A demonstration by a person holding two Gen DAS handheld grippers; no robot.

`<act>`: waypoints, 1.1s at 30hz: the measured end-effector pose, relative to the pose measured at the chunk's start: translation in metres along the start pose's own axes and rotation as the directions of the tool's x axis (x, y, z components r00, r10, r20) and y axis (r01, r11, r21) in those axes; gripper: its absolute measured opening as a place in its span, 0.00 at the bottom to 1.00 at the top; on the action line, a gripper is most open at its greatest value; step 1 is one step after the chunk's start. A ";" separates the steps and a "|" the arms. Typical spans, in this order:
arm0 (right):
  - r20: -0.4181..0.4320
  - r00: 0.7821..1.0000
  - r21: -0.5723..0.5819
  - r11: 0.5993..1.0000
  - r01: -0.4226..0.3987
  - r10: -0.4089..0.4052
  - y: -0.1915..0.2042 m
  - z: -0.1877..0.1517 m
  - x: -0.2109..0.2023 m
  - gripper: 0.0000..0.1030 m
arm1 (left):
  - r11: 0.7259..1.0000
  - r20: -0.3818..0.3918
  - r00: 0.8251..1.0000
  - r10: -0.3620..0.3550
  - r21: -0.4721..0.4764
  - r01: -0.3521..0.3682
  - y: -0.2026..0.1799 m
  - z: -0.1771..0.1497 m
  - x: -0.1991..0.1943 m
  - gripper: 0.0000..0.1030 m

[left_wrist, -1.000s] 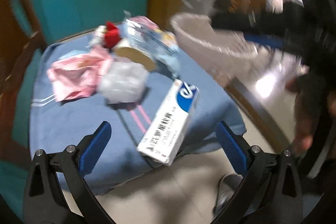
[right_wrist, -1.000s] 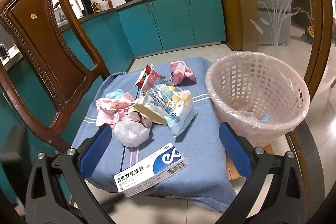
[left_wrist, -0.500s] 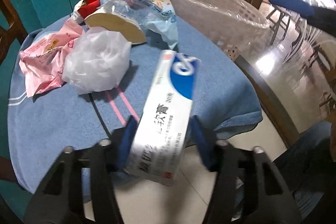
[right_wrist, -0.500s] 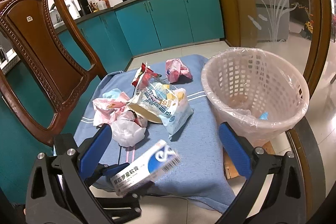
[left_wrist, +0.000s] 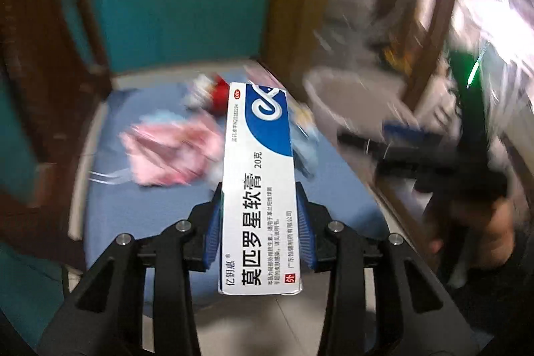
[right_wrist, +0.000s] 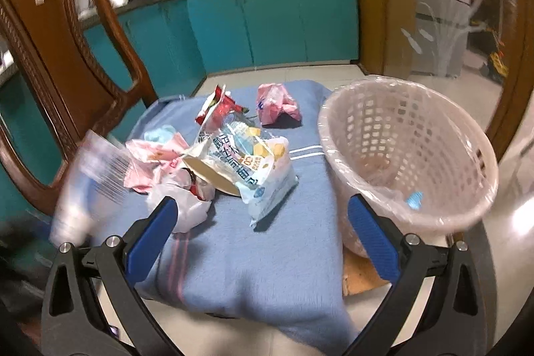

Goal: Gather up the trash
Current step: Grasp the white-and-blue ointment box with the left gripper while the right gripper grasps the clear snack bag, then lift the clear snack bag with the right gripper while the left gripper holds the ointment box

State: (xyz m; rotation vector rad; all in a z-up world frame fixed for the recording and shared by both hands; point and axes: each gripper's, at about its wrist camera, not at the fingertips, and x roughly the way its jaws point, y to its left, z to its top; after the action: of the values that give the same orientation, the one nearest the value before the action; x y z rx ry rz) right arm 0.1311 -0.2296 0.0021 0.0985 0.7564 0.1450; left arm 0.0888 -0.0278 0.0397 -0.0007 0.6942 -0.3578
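My left gripper [left_wrist: 258, 222] is shut on a white and blue ointment box [left_wrist: 258, 175] and holds it lifted above the blue cloth [left_wrist: 140, 209]. The box shows as a blur at the left of the right wrist view [right_wrist: 86, 186]. My right gripper [right_wrist: 260, 239] is open and empty over the near edge of the blue cloth [right_wrist: 267, 256]. On the cloth lie a snack bag [right_wrist: 247, 162], a white plastic wad [right_wrist: 187, 206], pink wrappers [right_wrist: 157, 155], a red wrapper [right_wrist: 217, 109] and a pink bag [right_wrist: 277, 104].
A pink lined waste basket [right_wrist: 410, 155] stands at the cloth's right edge, blurred in the left wrist view [left_wrist: 350, 95]. A wooden chair [right_wrist: 60, 55] stands at the left. Teal cabinets [right_wrist: 267, 22] are behind. Tiled floor lies below.
My left gripper closed on the ointment box and lifted it off the cloth's near edge. My right gripper stayed open and shifted slightly.
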 end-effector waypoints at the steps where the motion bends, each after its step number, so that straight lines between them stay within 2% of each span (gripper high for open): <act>1: -0.023 1.000 -0.024 1.000 -0.004 0.004 0.004 0.002 0.013 0.97 | 0.998 0.045 0.997 0.057 -0.026 -0.055 0.010 0.004 -0.009 0.38; 3: -0.050 0.999 -0.034 0.999 -0.011 0.009 0.007 0.003 0.031 0.94 | 0.990 0.091 0.987 0.131 -0.061 -0.126 0.022 0.007 -0.016 0.39; 5: -0.080 0.997 -0.044 0.999 -0.005 0.001 0.010 0.008 0.054 0.85 | 0.979 0.104 0.978 0.182 -0.110 -0.170 0.037 0.007 -0.015 0.39; 8: -0.143 0.990 -0.055 0.998 0.010 -0.017 0.010 0.010 0.081 0.64 | 0.971 0.078 0.977 0.199 -0.146 -0.187 0.052 0.007 -0.007 0.39; 10: -0.201 0.980 -0.034 0.999 0.000 -0.007 0.004 0.005 0.093 0.38 | 0.968 0.061 0.976 0.209 -0.154 -0.197 0.057 0.006 0.000 0.39; 11: -0.198 0.980 -0.030 1.000 -0.006 0.000 0.003 0.004 0.091 0.33 | 0.968 0.055 0.977 0.208 -0.159 -0.197 0.058 0.005 0.002 0.39; 12: -0.189 0.982 -0.038 0.999 -0.001 -0.006 0.004 0.004 0.087 0.20 | 0.967 0.046 0.978 0.202 -0.166 -0.192 0.060 0.004 0.003 0.39; 13: -0.177 0.984 -0.041 0.999 -0.005 -0.003 0.005 0.005 0.079 0.16 | 0.967 0.043 0.979 0.198 -0.173 -0.188 0.065 0.004 0.002 0.39; 18: -0.085 0.995 -0.012 0.998 -0.056 0.055 0.003 0.009 0.027 0.13 | 0.964 0.067 0.978 0.199 -0.194 -0.182 0.068 0.010 -0.005 0.39; 23: -0.017 0.992 0.002 0.992 -0.122 0.123 0.006 0.006 -0.015 0.13 | 0.965 0.072 0.978 0.195 -0.191 -0.179 0.061 0.009 -0.005 0.39; 26: 0.009 0.991 -0.008 0.991 -0.133 0.133 0.013 0.004 -0.022 0.13 | 0.964 0.061 0.980 0.191 -0.201 -0.176 0.061 0.004 -0.004 0.39; 33: -0.002 0.993 -0.018 0.993 -0.118 0.118 0.019 0.005 -0.016 0.13 | 0.965 0.013 0.983 0.182 -0.194 -0.176 0.059 -0.002 0.009 0.39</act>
State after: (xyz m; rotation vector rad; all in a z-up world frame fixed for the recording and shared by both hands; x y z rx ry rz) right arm 0.1210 -0.2137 0.0189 0.1263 0.7503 0.2641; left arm 0.1132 0.0245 0.0257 -0.1261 0.6906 -0.1160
